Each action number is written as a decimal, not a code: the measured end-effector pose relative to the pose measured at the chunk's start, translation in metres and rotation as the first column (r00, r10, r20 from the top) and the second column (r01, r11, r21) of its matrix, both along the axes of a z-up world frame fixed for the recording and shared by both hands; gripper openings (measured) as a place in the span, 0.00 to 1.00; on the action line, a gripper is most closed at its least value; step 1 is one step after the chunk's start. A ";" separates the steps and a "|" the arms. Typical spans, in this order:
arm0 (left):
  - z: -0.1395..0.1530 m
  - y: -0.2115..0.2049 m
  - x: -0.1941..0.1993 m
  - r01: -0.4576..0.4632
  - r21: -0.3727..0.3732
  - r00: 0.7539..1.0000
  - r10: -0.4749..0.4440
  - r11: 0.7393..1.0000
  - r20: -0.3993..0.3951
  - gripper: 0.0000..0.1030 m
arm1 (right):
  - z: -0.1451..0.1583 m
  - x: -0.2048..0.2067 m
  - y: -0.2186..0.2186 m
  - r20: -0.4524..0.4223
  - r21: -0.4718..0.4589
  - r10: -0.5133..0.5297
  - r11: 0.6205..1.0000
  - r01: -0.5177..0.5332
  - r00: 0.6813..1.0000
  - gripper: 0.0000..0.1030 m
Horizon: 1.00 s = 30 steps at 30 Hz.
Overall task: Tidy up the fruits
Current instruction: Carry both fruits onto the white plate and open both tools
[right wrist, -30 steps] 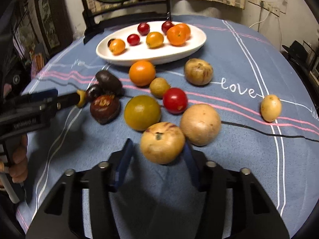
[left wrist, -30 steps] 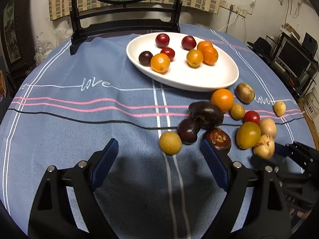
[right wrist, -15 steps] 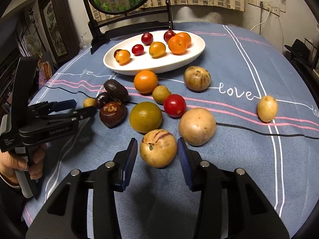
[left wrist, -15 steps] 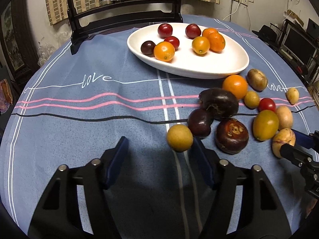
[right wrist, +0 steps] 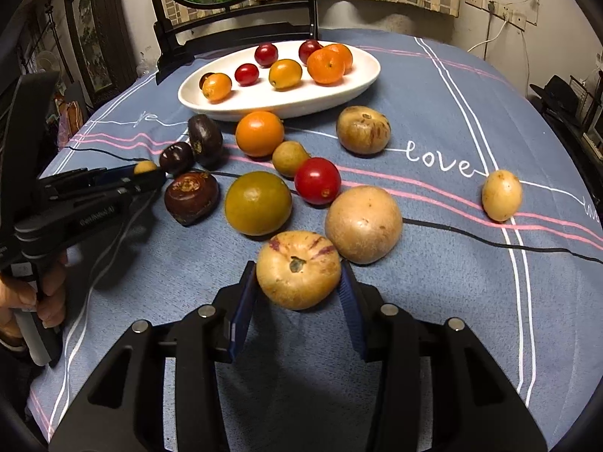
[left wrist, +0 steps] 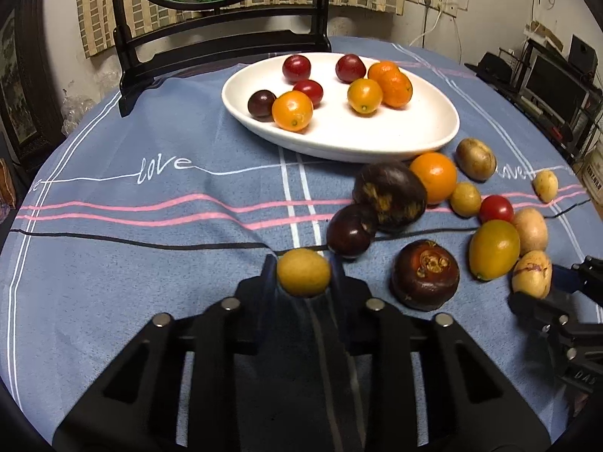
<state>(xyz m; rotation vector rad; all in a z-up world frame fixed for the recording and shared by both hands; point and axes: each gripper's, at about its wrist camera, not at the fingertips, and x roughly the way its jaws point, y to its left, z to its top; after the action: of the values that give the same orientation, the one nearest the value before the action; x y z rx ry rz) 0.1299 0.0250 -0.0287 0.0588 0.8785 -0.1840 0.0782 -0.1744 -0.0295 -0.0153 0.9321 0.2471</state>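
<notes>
My left gripper (left wrist: 302, 263) is shut on a small yellow fruit (left wrist: 303, 272), just in front of a dark purple fruit (left wrist: 348, 230). In the right wrist view the left gripper (right wrist: 147, 177) shows from the side, with the yellow fruit (right wrist: 145, 167) at its tip. My right gripper (right wrist: 297, 267) has a pale, purple-striped fruit (right wrist: 298, 269) between its blue pads. Its jaws are opening slightly, with both pads still against the fruit's sides. A white oval plate (left wrist: 414, 139) at the back holds several red, orange and dark fruits.
Loose fruits lie between the plate and the grippers: a brown mangosteen-like fruit (left wrist: 425, 274), an orange (left wrist: 433, 177), a red tomato (right wrist: 317, 180), a yellow-green fruit (right wrist: 258, 203) and a tan round fruit (right wrist: 363, 224). A dark wooden mirror stand (left wrist: 222, 43) rises behind the plate.
The left jaws have closed from wide open onto the small yellow fruit. The right gripper has moved forward so that the striped fruit sits deeper between its pads.
</notes>
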 end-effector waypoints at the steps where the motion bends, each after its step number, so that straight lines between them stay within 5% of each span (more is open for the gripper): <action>1: 0.001 0.001 0.000 -0.004 -0.012 1.000 0.004 1.000 0.000 0.27 | 0.000 0.000 0.001 0.000 -0.006 0.004 1.000 -0.004 1.000 0.47; 4: 0.009 0.004 -0.004 -0.014 -0.031 1.000 0.014 0.999 0.028 0.27 | 0.000 -0.001 0.005 -0.001 -0.029 0.016 0.999 -0.016 1.000 0.58; 15: 0.016 0.001 -0.011 0.007 -0.021 0.999 -0.006 1.000 0.053 0.27 | -0.002 -0.003 0.014 0.025 -0.099 0.020 0.995 -0.018 0.999 0.58; 18: 0.016 0.000 -0.012 0.011 -0.022 0.998 -0.010 1.000 0.054 0.27 | 0.001 -0.004 0.016 0.044 -0.118 0.004 0.993 0.001 0.999 0.42; 24: 0.014 0.002 -0.011 0.010 -0.031 0.999 -0.009 0.999 0.036 0.27 | 0.001 -0.006 0.020 0.060 -0.147 0.006 0.989 0.003 0.998 0.41; 30: 0.016 0.005 -0.012 0.008 -0.062 0.999 -0.006 0.998 0.033 0.27 | 0.015 -0.013 0.018 0.111 -0.057 0.052 0.997 -0.046 0.993 0.41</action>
<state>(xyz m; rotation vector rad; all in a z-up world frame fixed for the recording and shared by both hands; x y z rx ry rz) 0.1179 0.0300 -0.0126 0.0068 0.8398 -0.2168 0.0650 -0.1567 -0.0145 -0.1010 0.8271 0.2635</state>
